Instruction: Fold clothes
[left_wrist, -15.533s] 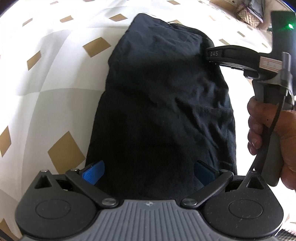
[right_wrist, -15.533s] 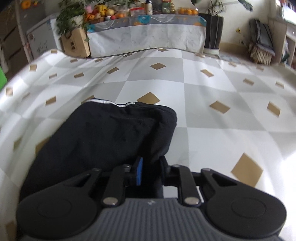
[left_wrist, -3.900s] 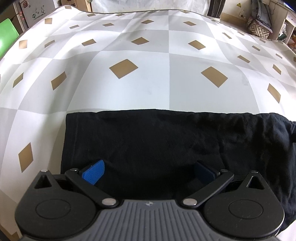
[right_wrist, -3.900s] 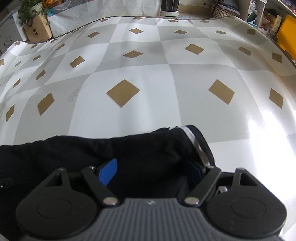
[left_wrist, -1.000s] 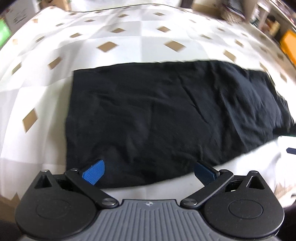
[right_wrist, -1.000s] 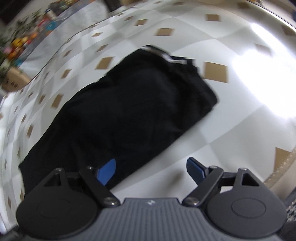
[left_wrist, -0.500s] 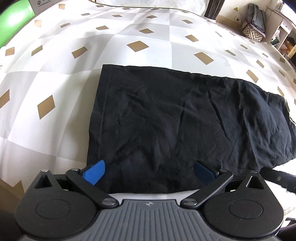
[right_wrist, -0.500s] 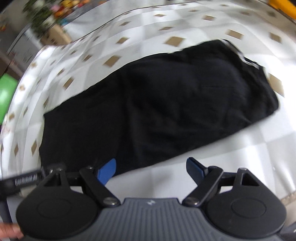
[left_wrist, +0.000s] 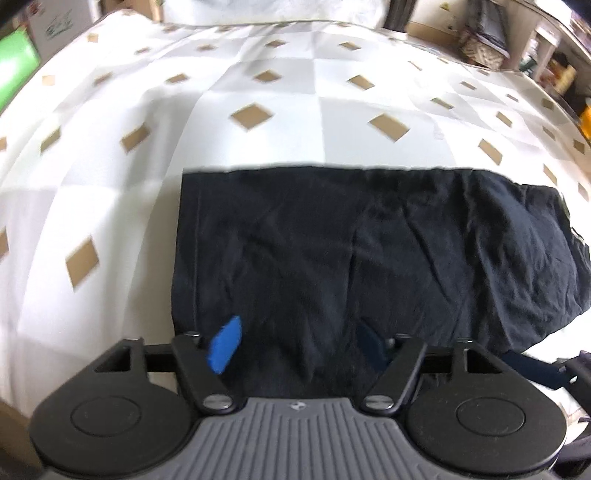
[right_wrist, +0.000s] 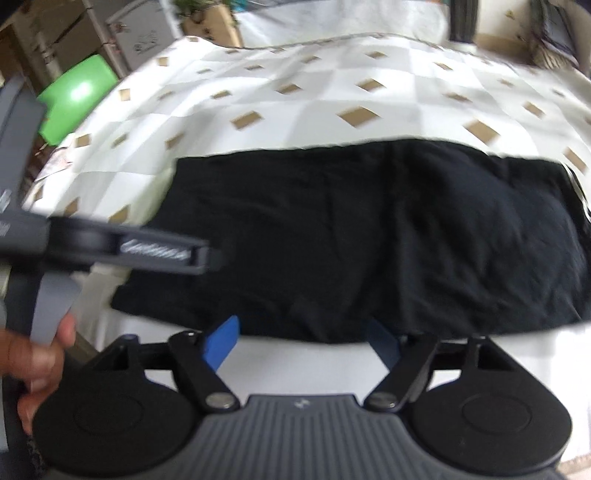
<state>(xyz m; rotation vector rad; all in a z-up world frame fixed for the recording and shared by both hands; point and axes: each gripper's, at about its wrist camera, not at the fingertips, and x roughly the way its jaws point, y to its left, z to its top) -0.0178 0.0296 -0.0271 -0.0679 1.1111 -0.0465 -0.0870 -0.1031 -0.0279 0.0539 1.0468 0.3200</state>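
While the counter, covered in a diamond-patterned cloth, carries the black garment lying as a flat band near its front edge, the left gripper and right gripper hover at that edge, jaws open and empty, seemingly placed to grasp it.

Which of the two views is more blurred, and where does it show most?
The right wrist view is more blurred: the left tool and the hand holding it are smeared, and the black garment shows little texture. The left wrist view is sharper, with wrinkles visible in the garment; both bend the checked cloth.
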